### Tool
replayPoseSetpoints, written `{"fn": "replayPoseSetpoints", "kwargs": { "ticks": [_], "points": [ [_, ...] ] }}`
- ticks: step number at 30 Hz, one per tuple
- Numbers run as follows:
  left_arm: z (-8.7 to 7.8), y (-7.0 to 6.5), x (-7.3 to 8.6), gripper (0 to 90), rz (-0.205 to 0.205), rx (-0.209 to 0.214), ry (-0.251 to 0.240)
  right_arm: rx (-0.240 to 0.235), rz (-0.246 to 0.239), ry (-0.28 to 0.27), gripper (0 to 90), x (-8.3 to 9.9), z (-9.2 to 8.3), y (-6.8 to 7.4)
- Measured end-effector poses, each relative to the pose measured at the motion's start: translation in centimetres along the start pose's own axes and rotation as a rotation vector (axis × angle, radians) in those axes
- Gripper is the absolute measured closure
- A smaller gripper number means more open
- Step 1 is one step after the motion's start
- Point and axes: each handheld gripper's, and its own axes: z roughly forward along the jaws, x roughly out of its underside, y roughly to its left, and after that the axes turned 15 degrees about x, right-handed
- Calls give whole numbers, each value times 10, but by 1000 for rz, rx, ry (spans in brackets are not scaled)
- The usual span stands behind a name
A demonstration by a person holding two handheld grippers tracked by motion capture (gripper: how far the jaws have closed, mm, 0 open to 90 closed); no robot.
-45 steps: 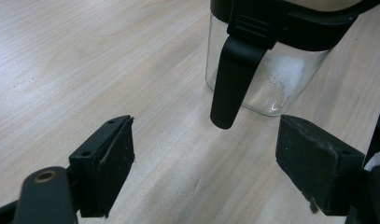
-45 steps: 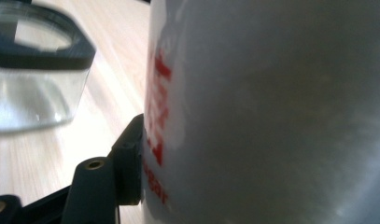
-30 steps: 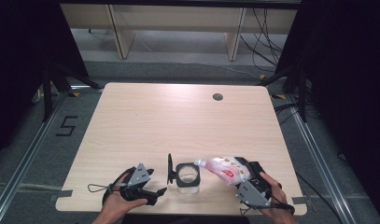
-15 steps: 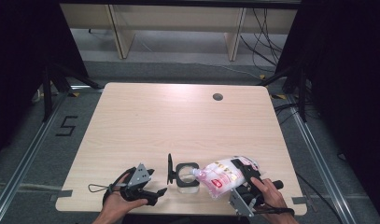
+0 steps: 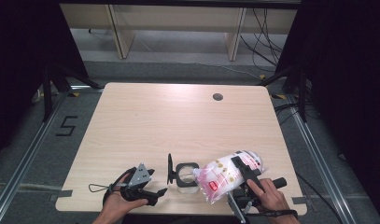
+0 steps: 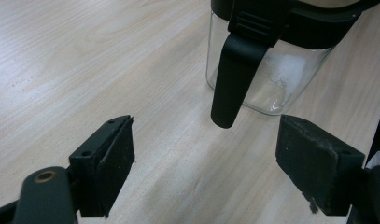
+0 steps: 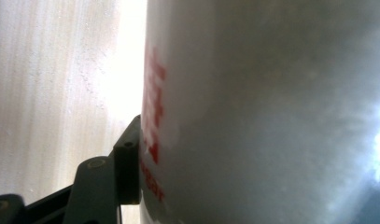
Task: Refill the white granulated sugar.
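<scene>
R gripper [image 5: 241, 179] clamped on bag [image 5: 225, 175] over jar [image 5: 186, 175] nr front table [image 5: 178, 112] edge; L gripper [image 5: 152, 184] apart, far side roomy

Left tool [image 5: 152, 189] lies low in the left hand [image 5: 117, 203], jaws wide apart. Right tool [image 5: 241, 179] tilts up-left in the right hand [image 5: 269, 198], jaws clamped.

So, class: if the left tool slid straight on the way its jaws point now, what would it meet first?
Probably the black lid clasp hanging down the side of the clear glass jar, which stands just ahead of the open left tool; depth is hard to judge.
</scene>
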Motion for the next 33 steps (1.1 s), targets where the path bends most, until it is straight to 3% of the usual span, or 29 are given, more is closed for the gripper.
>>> {"fn": "replayPoseSetpoints", "kwargs": {
  "ticks": [1,2,3,4,5,6,7,9,10,11,13,19,20,21,22,23,26,27,28,30,33],
  "points": [
    [0,0,0,189,-2,9,3,-1,5,10,398,0,0,1],
    [-1,2,-1,189,27,10,23,5,-28,-1,398,-2,0,0],
    [0,1,0,189,1,7,22,14,10,3,399,-3,0,4],
    [-1,1,0,189,1,6,25,9,-29,6,399,-4,-1,3],
    [0,0,0,189,-6,12,11,34,-63,-20,399,-5,1,2],
    [0,0,0,189,-1,12,17,8,-68,7,400,-5,-1,2],
    [0,0,0,189,-5,12,12,31,-73,-8,400,-5,-1,3],
    [-1,1,0,189,2,8,24,35,-151,-46,401,-8,1,-3],
    [-1,1,0,190,5,5,29,23,-152,-28,401,-8,0,-3],
    [0,0,0,189,-7,14,10,45,-99,-22,402,-7,0,1],
    [-1,1,0,190,9,3,34,44,-108,-25,403,-7,0,0],
    [-1,1,0,190,12,-6,34,22,-134,15,405,-7,-3,-1],
    [-1,1,0,191,12,-5,33,53,-141,1,405,-8,-3,-1],
    [-1,1,0,191,12,-5,33,59,-110,30,405,-8,-6,1],
    [0,-1,0,191,-3,4,15,67,-163,-6,407,-9,-4,-4],
    [0,-1,0,191,-2,3,16,55,-163,0,407,-10,-4,-6],
    [-2,1,-1,191,32,10,30,84,-158,-26,408,-9,-4,-6],
    [-1,1,-1,191,18,13,26,67,-133,-5,408,-9,-5,-3],
    [-1,0,0,191,2,11,24,69,-158,-15,409,-9,-4,-4],
    [-1,0,-1,191,7,9,27,55,-145,-3,409,-10,-5,-2],
    [0,1,0,191,13,-2,20,82,-188,-30,409,-12,-4,-5]
  ]
}}
